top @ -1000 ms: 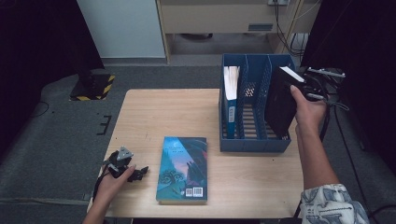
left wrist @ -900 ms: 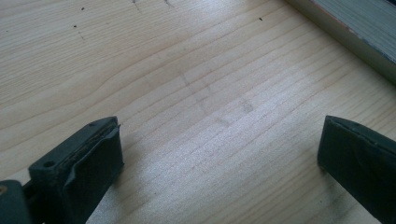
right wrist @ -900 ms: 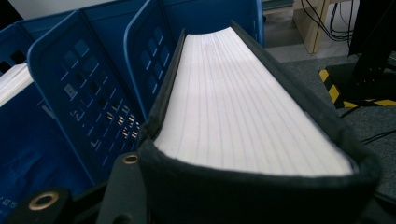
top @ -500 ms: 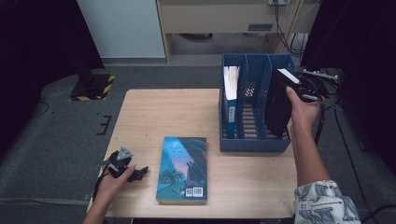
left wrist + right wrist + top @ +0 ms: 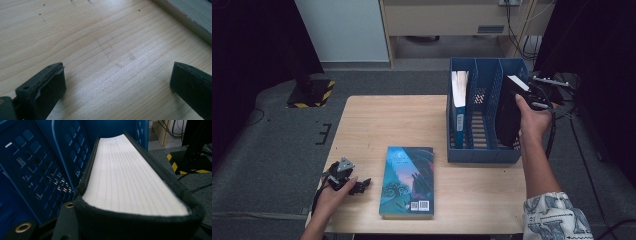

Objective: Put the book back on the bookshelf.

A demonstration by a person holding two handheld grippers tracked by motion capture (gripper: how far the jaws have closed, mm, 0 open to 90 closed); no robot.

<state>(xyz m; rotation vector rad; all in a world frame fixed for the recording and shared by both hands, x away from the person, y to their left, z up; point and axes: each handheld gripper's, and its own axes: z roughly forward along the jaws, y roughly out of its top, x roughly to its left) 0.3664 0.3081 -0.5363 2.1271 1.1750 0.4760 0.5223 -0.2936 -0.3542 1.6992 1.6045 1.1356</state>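
The right gripper is clamped on the black book, which has been lowered slightly into the rack's right slot; seating is judged nearly done. The left gripper rests open on the table.

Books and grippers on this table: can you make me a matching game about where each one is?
Things:
1. black book
2. picture-cover book
3. blue-spined book
4. left gripper

Places:
A. standing in the left slot of the blue file rack
B. lying flat on the table
C. gripped by the right gripper, partly in the rack's right slot
D. open, low over the table's near left corner

Pairs: 1-C, 2-B, 3-A, 4-D
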